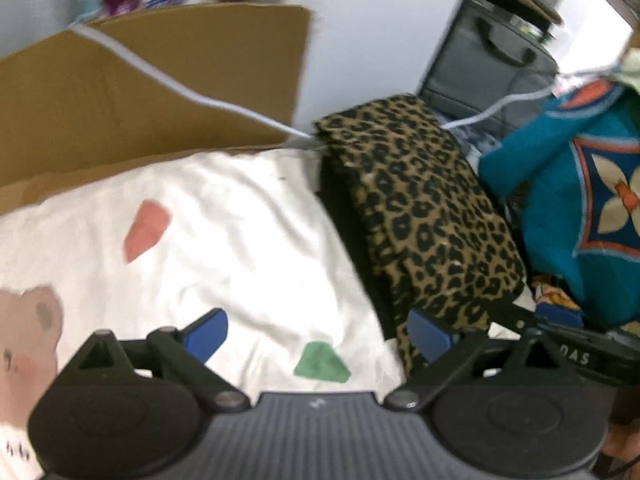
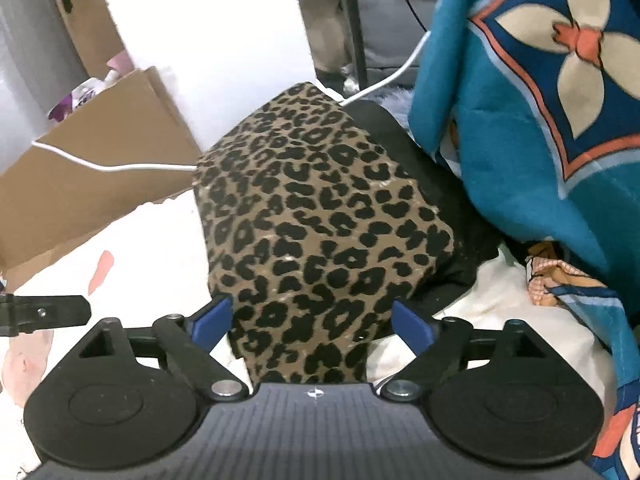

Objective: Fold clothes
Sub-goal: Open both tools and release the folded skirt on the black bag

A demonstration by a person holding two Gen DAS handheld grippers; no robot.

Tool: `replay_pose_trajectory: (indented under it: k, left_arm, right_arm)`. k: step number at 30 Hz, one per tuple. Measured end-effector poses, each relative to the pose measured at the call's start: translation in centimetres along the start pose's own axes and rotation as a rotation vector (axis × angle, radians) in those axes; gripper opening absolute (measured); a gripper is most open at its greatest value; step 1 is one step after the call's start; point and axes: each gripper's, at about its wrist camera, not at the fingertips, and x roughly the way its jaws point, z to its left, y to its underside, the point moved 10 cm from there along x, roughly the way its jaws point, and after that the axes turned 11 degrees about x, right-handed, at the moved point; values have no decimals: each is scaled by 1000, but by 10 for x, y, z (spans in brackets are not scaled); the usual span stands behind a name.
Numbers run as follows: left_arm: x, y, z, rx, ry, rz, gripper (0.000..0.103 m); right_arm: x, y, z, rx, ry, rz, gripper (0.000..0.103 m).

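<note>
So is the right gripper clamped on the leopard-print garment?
No: the right gripper stands open, its blue pads apart above the folded leopard-print garment, not pinching it.

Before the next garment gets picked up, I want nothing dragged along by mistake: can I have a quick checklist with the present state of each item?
1. Left gripper jaws open, nothing between the pads: ok.
2. Right gripper open, pads not pressing the leopard-print garment below it: ok.
3. Leopard-print garment folded into a compact stack: ok.
4. White cable clear of the garment: not ok, it runs behind the stack.
5. Blue patterned cloth ready and flat: not ok, it lies bunched.
6. Edges squared underneath: cannot tell.
</note>
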Motion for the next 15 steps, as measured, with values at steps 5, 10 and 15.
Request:
replay_pose_trajectory:
  k: [5,10,15]
  left_arm:
    - [-20,17,29,-157,-42,44,100]
    - [-48,16,35,-202,-87,9,100]
    - [-64,4,22,-173,-10,7,100]
  right_arm:
    - [-10,-3,18,-4,5,5,92]
    - [-32,-10,40,-24,-7,-11,92]
    - [-60,-17,60,-59,-37,-46,94]
